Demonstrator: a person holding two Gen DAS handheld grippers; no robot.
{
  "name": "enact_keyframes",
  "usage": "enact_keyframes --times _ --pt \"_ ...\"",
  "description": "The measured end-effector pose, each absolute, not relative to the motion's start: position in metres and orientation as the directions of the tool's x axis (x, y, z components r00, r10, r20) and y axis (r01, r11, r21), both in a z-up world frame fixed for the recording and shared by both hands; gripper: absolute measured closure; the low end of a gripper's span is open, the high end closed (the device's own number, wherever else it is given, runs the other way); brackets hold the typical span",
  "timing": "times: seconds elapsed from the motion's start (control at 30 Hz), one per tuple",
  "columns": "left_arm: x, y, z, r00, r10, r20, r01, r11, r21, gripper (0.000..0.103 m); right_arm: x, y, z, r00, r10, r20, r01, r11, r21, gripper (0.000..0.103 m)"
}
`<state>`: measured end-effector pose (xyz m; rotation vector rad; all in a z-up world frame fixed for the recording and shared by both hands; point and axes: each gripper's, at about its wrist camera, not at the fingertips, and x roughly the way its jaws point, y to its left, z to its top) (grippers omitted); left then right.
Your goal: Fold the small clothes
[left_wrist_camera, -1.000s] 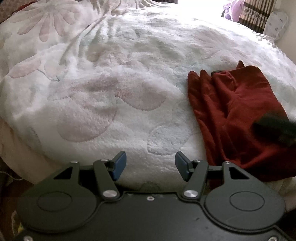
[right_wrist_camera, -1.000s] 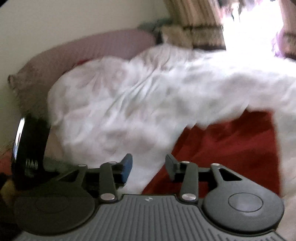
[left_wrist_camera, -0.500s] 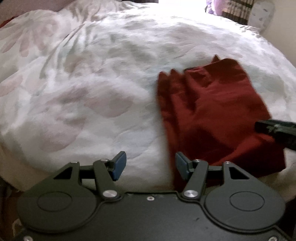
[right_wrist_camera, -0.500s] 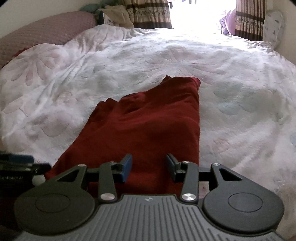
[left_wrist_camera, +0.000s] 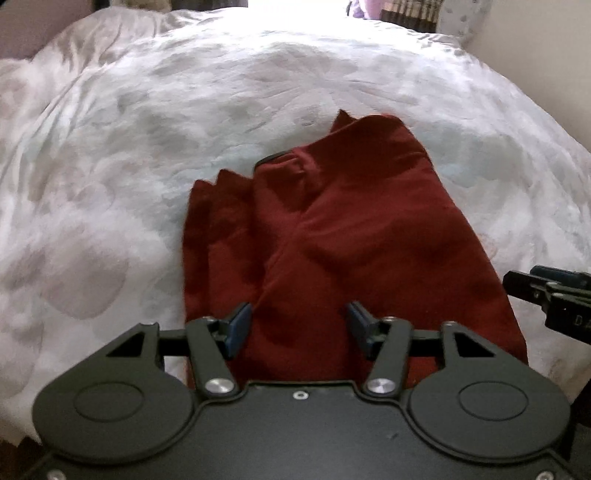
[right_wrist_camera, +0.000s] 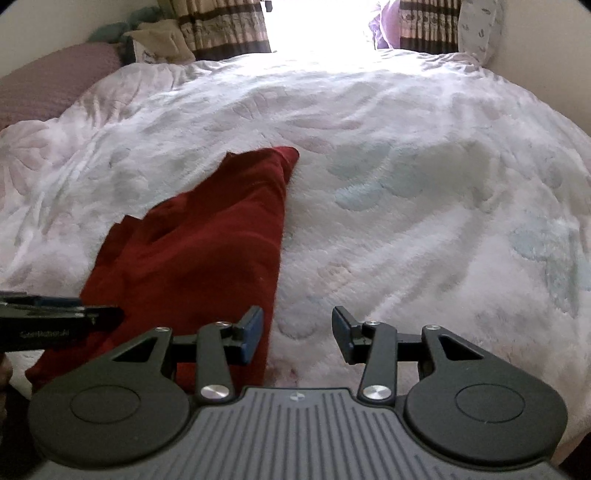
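Note:
A dark red garment [left_wrist_camera: 351, 236] lies loosely folded on the white flowered bedspread [left_wrist_camera: 129, 166], its near hem by the bed's front edge. My left gripper [left_wrist_camera: 298, 326] hovers open over that near hem, nothing between its fingers. In the right wrist view the same red garment [right_wrist_camera: 199, 251] stretches away at the left. My right gripper [right_wrist_camera: 297, 334] stands open at the cloth's right edge, its left finger over the red fabric and its right finger over bare bedspread [right_wrist_camera: 424, 206]. Each gripper's tip shows in the other's view: the right one [left_wrist_camera: 546, 291], the left one [right_wrist_camera: 55, 321].
A mauve bolster [right_wrist_camera: 48, 85] and cushions [right_wrist_camera: 159, 42] lie at the bed's far left. Striped curtains [right_wrist_camera: 229, 29] frame a bright window. A patterned pillow [right_wrist_camera: 476, 26] leans at the far right by the wall. The bed drops off just below both grippers.
Both grippers swung round: the left now faces the red garment head-on instead of bare bedspread, and the right shifted to the garment's right edge. Both stayed open; the garment lies unmoved.

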<state>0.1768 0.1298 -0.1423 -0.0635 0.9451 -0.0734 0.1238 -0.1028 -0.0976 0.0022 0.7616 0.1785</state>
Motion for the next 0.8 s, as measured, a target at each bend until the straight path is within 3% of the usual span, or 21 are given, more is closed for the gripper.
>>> enact_keyframes --times 0.03,0.07,0.47,0.67,0.77,0.8 --pt "0.176 0.130 -0.143 0.587 -0.097 -0.804 0.038 0.995 -0.093 0.079 0.123 -0.104 -0.099 0.708 0.160 -0.688 -0.159 0.985 0.066 0.052" --pt "0.175 0.130 -0.142 0.590 -0.096 -0.802 0.045 0.995 -0.086 0.094 0.123 -0.104 -0.099 0.707 0.160 -0.689 -0.159 0.985 0.065 0.052" --pt "0.120 0.161 -0.076 0.738 -0.081 -0.669 -0.030 0.988 -0.153 0.095 0.114 -0.095 -0.084 0.694 0.205 -0.690 -0.206 0.975 0.083 0.052" --pt "0.131 0.176 -0.140 0.618 -0.059 -0.784 -0.085 0.986 -0.141 0.092 0.115 -0.079 -0.095 0.681 0.195 -0.706 -0.240 0.970 0.036 0.050" --pt "0.133 0.174 -0.160 0.603 -0.048 -0.796 -0.094 0.987 -0.131 0.085 0.116 -0.079 -0.098 0.671 0.202 -0.713 -0.242 0.969 0.047 0.050" --pt "0.134 0.173 -0.157 0.604 -0.036 -0.796 -0.092 0.989 -0.115 0.076 0.117 -0.080 -0.097 0.672 0.200 -0.713 -0.239 0.970 0.046 0.050"
